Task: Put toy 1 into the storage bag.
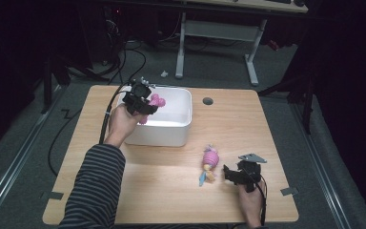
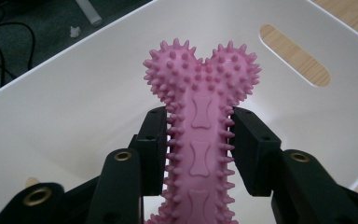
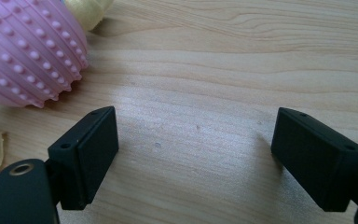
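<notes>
With the left claw (image 2: 199, 140) clamped on the pink spiky bone (image 2: 200, 126) over the white tub (image 2: 65, 116), its nubs may snag the pads on release (right claw (image 3: 193, 154) spread apart above the bench (image 3: 214, 70)).

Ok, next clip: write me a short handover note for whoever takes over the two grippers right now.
Left gripper: shut on the pink spiky rubber bone toy, held over the inside of the white plastic bin.
Right gripper: open, empty, low over the wooden table, beside the ribbed pink toy with yellow and blue ends.
Done: bone toy lifted and brought to the bin.
Left: release the bone toy into the bin, then probably pick up the ribbed toy and bin it too.
</notes>
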Tool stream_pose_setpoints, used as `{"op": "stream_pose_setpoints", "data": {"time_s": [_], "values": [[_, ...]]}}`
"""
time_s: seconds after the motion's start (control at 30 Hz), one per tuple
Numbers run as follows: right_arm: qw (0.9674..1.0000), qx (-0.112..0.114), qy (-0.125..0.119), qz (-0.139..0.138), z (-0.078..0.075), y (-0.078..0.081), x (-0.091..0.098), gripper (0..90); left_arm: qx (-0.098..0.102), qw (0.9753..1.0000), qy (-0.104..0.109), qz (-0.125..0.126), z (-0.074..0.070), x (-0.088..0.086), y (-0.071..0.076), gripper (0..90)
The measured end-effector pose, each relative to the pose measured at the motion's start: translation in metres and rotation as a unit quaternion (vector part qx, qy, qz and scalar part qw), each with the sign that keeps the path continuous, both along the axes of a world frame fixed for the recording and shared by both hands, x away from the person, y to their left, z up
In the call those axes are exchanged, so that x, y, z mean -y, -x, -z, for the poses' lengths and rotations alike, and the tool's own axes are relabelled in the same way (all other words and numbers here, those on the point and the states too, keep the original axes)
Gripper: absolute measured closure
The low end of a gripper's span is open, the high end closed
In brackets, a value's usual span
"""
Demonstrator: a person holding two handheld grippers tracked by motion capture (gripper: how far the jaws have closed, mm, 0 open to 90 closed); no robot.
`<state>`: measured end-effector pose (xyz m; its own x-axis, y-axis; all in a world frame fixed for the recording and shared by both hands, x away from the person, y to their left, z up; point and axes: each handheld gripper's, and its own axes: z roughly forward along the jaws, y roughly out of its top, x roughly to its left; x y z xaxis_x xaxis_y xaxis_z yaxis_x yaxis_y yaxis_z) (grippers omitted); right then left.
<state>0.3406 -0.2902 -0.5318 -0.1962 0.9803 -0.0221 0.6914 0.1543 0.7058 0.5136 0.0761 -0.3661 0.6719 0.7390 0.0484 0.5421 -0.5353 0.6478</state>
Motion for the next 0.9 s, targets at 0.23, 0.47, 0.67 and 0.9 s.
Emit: {"op": "stream_pose_setpoints", "data": {"time_s": [0.23, 0.47, 0.67, 0.9], "values": [[1.0000, 0.000, 0.000, 0.000, 0.000, 0.000, 0.000, 14.4, -0.011, 0.9999, 0.001, 0.000, 0.004, 0.000, -0.004, 58.0], [1.0000, 0.000, 0.000, 0.000, 0.000, 0.000, 0.000, 14.5, -0.021, 0.9998, -0.006, 0.001, 0.011, 0.002, -0.006, 57.9], [1.0000, 0.000, 0.000, 0.000, 0.000, 0.000, 0.000, 14.4, -0.024, 0.9997, -0.007, 0.001, 0.012, 0.002, -0.003, 57.6], [1.0000, 0.000, 0.000, 0.000, 0.000, 0.000, 0.000, 14.4, -0.030, 0.9996, -0.001, -0.001, 0.005, 0.000, 0.005, 43.0]]}}
